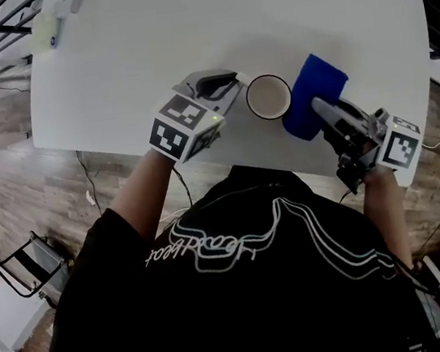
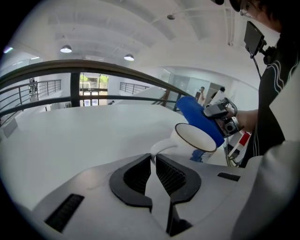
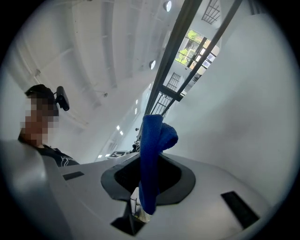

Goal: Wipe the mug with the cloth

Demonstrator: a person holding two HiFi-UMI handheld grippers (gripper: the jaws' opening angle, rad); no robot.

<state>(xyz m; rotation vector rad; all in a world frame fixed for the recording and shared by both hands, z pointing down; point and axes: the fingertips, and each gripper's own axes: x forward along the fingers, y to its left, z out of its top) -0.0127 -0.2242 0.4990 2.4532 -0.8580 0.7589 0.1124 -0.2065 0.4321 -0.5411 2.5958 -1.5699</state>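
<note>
In the head view, the white mug (image 1: 267, 97) stood on the white table (image 1: 144, 51), close to its near edge and right of the middle. The left gripper (image 1: 233, 87) reached it from the left. The blue cloth (image 1: 316, 93) hung from the right gripper (image 1: 326, 110), just beside the mug's right side.

In the left gripper view, the left gripper (image 2: 153, 161) had its jaws pinched on the mug's handle (image 2: 161, 149).

In the right gripper view, the right gripper (image 3: 149, 190) had its jaws clamped on the cloth (image 3: 152, 140), which stood up between them.
</note>
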